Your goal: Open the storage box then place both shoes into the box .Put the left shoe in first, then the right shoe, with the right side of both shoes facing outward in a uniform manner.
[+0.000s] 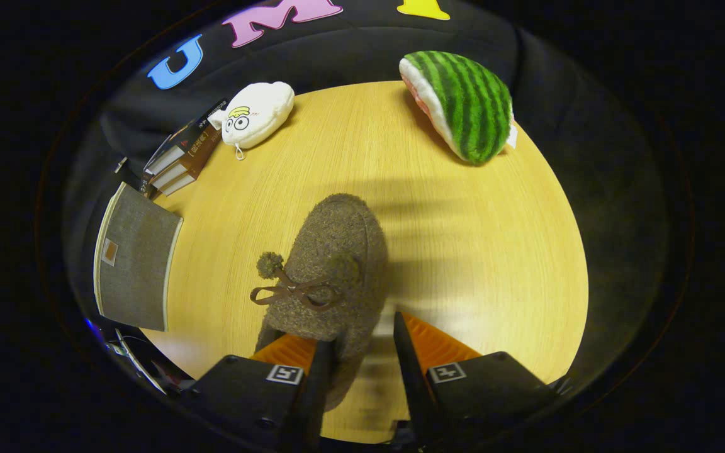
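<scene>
Gripper [362, 352] fingers parted, straddling heel of brown fuzzy shoe [331, 270] on round wooden table [494, 251]; contact with either finger unclear. Grey storage box [133, 258] at table's left edge, beside stacked books [183, 157]; plush watermelon [463, 104] beyond.

A fuzzy brown shoe [331, 264] with a bow and pompoms lies toe-away, heel between the tool's [362, 358] spread fingers; a grey fabric box [133, 258] sits off to their left.
</scene>
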A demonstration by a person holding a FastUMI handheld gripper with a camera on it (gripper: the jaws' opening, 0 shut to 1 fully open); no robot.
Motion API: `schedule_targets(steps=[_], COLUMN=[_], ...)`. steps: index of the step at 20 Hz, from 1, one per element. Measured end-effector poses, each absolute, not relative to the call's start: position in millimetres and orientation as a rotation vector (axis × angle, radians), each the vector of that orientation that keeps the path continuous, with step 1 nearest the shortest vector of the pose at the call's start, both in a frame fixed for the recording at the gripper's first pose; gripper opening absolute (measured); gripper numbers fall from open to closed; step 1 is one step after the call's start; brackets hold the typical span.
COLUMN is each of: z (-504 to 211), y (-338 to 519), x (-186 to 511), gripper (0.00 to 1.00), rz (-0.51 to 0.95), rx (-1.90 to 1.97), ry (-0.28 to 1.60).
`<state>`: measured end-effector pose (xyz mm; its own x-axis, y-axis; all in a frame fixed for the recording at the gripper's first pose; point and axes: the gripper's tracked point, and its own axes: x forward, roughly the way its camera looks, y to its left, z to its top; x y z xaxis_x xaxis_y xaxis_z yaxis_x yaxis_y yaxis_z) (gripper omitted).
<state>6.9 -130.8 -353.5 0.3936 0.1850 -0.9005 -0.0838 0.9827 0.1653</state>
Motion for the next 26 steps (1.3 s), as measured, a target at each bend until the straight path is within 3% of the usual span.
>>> schedule_targets(steps=[1, 3, 7, 12, 26], z=[-354.6, -355.4, -353.8, -313.0, -131.0], y=[-131.1, -134.5, -131.3, -99.9, 141.6], x=[9.9, 10.8, 5.3, -5.1, -11.2], gripper=[0.37, 0.20, 0.05, 0.05, 0.05], rz=[0.152, 0.112, 0.137, 0.106, 0.304], rx=[0.100, 0.109, 0.111, 0.204, 0.516], ry=[1.151, 1.148, 1.148, 1.117, 0.959])
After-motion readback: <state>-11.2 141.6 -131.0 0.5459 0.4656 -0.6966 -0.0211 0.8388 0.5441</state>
